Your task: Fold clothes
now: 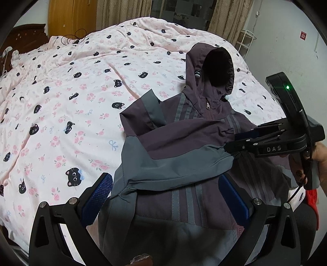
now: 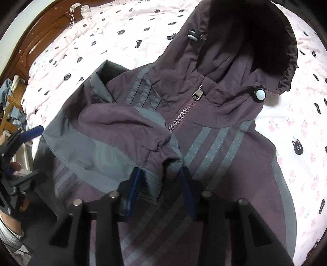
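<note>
"DAS" reads in pale letters on the right gripper (image 1: 231, 144); its jaws pinch the gathered cuff (image 2: 163, 163) of 1 sleeve; the left gripper (image 1: 165, 188) has its jaws spread wide, blue pads either side of the fabric; 1 purple-and-grey hooded jacket (image 2: 214, 126) lies zipped, front up, on the bed (image 1: 61, 102), with 3-stripe bands and 2 toggles at the hood.

1. The left wrist view looks from low at the bed's near edge across the quilt (image 1: 61, 102) toward the curtains (image 1: 122, 12) at the top of the frame.
2. The right wrist view looks steeply down, close over the jacket (image 2: 204, 122).
3. Both share the jacket (image 1: 173, 143) and its hood (image 2: 245, 30).
</note>
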Available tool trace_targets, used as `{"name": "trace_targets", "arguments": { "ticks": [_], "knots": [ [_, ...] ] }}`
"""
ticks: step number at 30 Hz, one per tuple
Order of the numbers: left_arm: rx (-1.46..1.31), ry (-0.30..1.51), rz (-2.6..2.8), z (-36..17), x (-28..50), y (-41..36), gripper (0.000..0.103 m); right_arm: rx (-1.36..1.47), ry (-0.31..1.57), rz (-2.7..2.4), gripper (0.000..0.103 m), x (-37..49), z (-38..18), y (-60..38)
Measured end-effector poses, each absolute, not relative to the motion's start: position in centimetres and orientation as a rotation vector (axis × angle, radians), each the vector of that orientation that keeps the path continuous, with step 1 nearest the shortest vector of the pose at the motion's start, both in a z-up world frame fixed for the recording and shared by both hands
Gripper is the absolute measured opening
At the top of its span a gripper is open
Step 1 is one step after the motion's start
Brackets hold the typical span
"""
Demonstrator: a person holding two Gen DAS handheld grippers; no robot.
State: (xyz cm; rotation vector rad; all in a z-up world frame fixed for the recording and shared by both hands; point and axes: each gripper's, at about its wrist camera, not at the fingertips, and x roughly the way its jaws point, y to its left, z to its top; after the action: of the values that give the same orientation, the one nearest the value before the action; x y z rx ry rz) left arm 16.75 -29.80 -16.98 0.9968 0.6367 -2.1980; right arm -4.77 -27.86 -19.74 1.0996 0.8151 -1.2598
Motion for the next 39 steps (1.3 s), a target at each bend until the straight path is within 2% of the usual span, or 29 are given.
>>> {"name": "trace_targets", "arguments": {
  "ticks": [1, 3, 19, 20, 26, 39],
  "knots": [
    [0.993, 0.642, -2.199, -16.9, 16.8, -29.8, 0.102, 1.095, 0.823, -1.264, 0.025, -4.7, -19.7, -27.9],
    [0.986, 0.652, -2.199, -16.8, 17.0, -29.9, 0.102, 1.087, 0.826, -1.271, 0.014, -4.6, -19.2, -27.9],
    [0.940, 0.692, -2.199, -16.2, 17.6, -30.2, 0.102, 1.001, 0.746, -1.273, 0.005, -2.5, -11.9, -29.3],
    [0.940, 0.692, -2.200, -16.2, 17.6, -30.2, 0.102, 0.996, 0.741, -1.273, 0.000, -2.6, -11.3, -29.4],
    [0.935, 0.696, -2.196, -16.1, 18.0, -30.2, 0.102, 0.953, 0.759, -1.259, 0.001, 0.2, -9.0, -30.6],
    [0.922, 0.749, -2.156, -16.5, 19.1, -30.9, 0.102, 0.975, 0.772, -1.277, 0.001, 0.4, -9.2, -31.1]
  ]
}}
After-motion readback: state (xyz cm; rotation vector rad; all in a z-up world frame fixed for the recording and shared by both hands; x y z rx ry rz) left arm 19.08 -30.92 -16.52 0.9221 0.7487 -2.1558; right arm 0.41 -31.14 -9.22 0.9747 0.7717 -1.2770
